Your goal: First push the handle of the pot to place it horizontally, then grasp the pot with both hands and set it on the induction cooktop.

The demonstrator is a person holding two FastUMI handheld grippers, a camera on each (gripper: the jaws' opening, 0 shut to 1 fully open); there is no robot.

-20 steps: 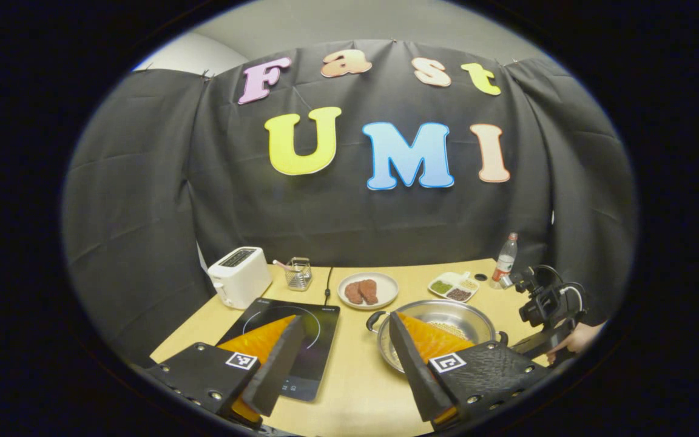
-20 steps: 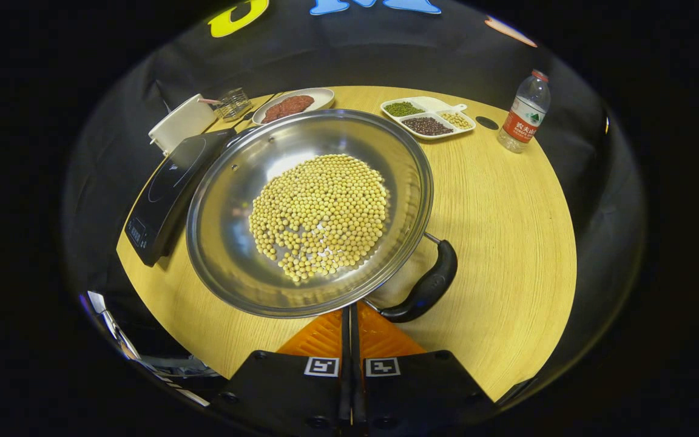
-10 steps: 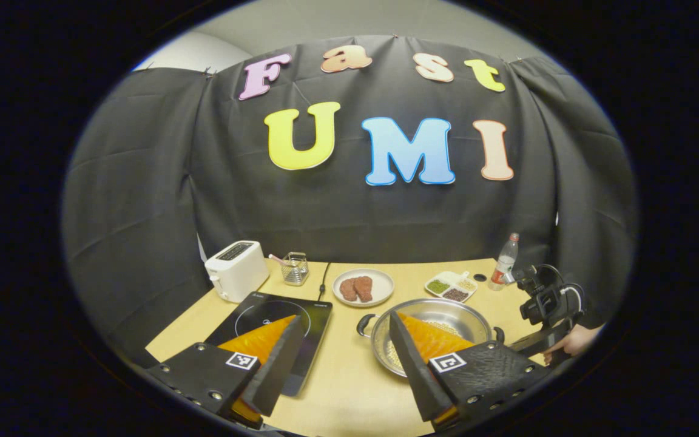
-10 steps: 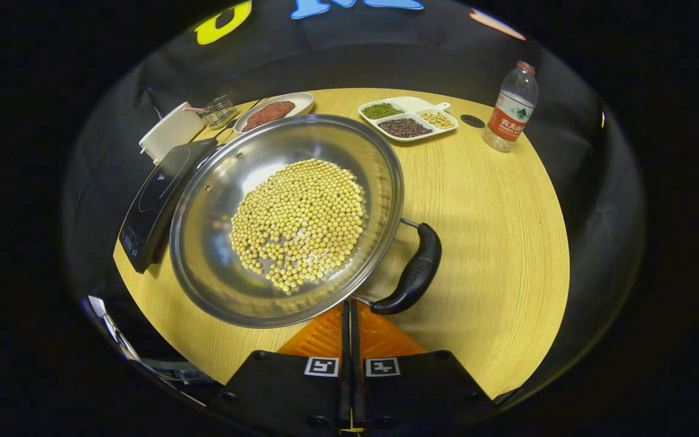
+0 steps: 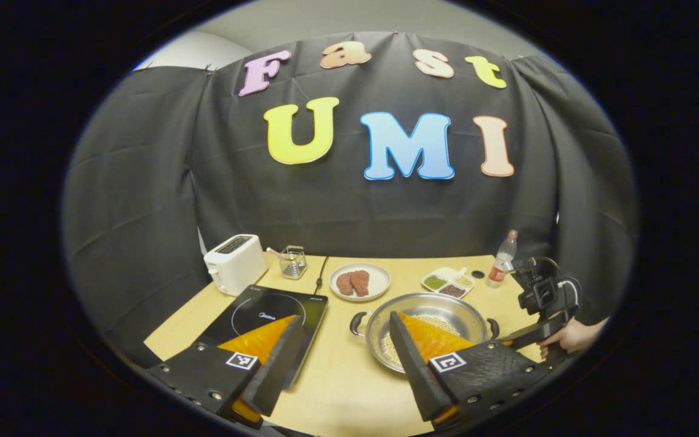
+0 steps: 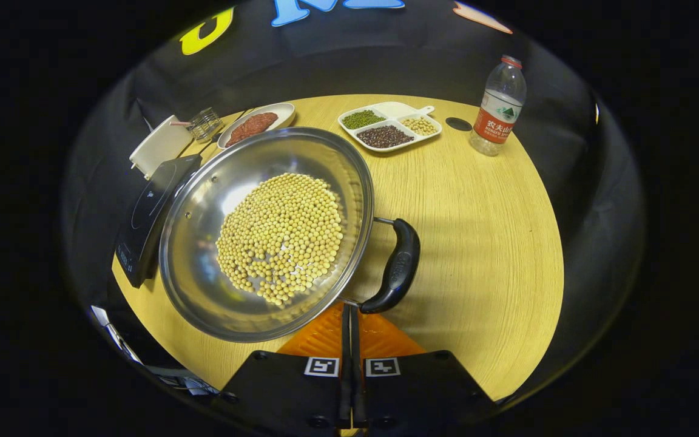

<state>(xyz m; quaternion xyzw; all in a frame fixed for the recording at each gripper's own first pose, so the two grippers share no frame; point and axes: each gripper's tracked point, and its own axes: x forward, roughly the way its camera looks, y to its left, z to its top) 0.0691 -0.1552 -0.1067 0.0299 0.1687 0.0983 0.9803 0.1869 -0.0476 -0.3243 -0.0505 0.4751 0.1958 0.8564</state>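
A steel pot (image 6: 204,200) holding yellow beans sits on the wooden table, with a black loop handle (image 6: 395,267) on its near right side. My right gripper (image 6: 349,308) is shut with nothing between its fingers, its tips against the lower end of that handle. In the left gripper view the pot (image 5: 428,299) lies right of centre, its two handles (image 5: 357,323) pointing left and right. The black induction cooktop (image 5: 264,306) lies left of it. My left gripper (image 5: 345,318) hangs open above the table between cooktop and pot. A hand (image 5: 571,337) holds the right gripper's body (image 5: 543,294) beyond the pot.
Along the back stand a white toaster (image 5: 235,262), a wire basket (image 5: 292,261), a plate of meat (image 5: 360,282), a divided dish of beans (image 5: 446,282) and a water bottle (image 5: 501,260). The cooktop's cable (image 5: 321,273) runs back to the wall. Bare table lies right of the pot.
The pot has turned under the right gripper's push: its near handle swung round and the pot slid left. The left gripper drew back, staying open.
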